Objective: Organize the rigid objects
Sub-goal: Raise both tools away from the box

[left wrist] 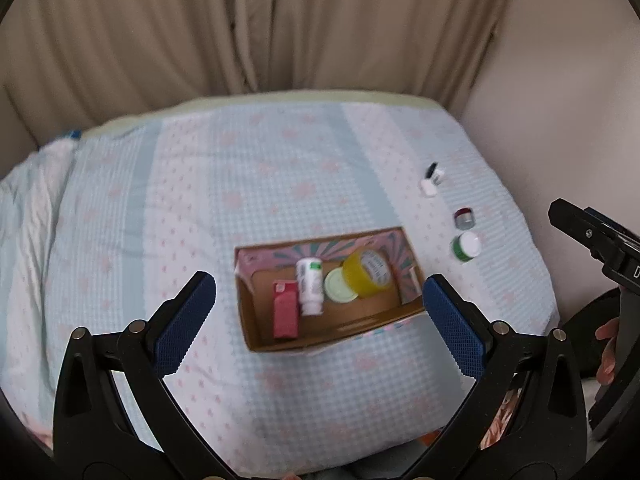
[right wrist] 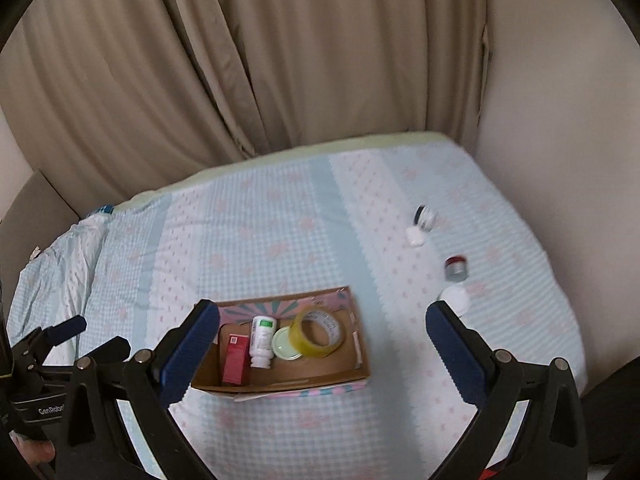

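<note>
An open cardboard box [left wrist: 256, 312] [right wrist: 362, 344] lies on the bed. It holds a red carton [left wrist: 285, 311] [right wrist: 235, 358], a white bottle [left wrist: 309, 286] [right wrist: 262, 340], a pale green lid [left wrist: 338, 286] [right wrist: 285, 344] and a yellow tape roll [left wrist: 367, 271] [right wrist: 318, 332]. Right of the box lie a green jar with a white lid [left wrist: 465, 246] [right wrist: 457, 299], a small silver and red jar [left wrist: 463, 218] [right wrist: 456, 267] and a small white and black item [left wrist: 432, 179] [right wrist: 420, 225]. My left gripper [left wrist: 320, 312] is open and empty above the box. My right gripper [right wrist: 320, 348] is open and empty above the box.
The bed [left wrist: 256, 184] [right wrist: 256, 240] has a light blue checked cover with pink flowers. A beige curtain [left wrist: 256, 24] [right wrist: 280, 48] hangs behind it and a wall [right wrist: 560, 100] stands at the right. A crumpled quilt [left wrist: 28, 208] lies at the left.
</note>
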A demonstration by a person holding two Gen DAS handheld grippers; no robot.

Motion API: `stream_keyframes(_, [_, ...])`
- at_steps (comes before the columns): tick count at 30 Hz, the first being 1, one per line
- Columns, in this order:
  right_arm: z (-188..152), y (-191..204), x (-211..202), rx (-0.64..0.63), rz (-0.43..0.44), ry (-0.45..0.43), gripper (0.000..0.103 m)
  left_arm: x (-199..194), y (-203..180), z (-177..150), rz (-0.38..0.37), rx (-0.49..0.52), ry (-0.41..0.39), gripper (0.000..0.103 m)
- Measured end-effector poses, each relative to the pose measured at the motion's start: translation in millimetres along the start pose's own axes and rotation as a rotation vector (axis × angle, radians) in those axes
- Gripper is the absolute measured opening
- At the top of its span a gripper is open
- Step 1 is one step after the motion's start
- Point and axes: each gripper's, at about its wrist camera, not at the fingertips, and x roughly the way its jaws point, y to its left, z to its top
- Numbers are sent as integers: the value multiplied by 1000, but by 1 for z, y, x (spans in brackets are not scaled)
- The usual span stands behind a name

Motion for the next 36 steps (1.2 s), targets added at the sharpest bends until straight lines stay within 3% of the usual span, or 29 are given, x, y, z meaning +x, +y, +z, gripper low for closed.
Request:
stream_keyframes(7, [2, -26, -31, -17, -61, -35, 103, -17, -51, 8, -64, 102, -65, 103])
stream_keyframes(17, [3, -117, -35, 32, -23, -38, 103, -4, -139, 20, -49, 70, -91, 103])
stream_keyframes(28, [33, -252, 10, -86, 66, 22, 103, 79, -273, 16, -46, -88, -46, 103])
stream_keyframes(36, [50, -306, 84, -151, 123, 71, 103, 161, -325, -1, -56, -60, 3, 103])
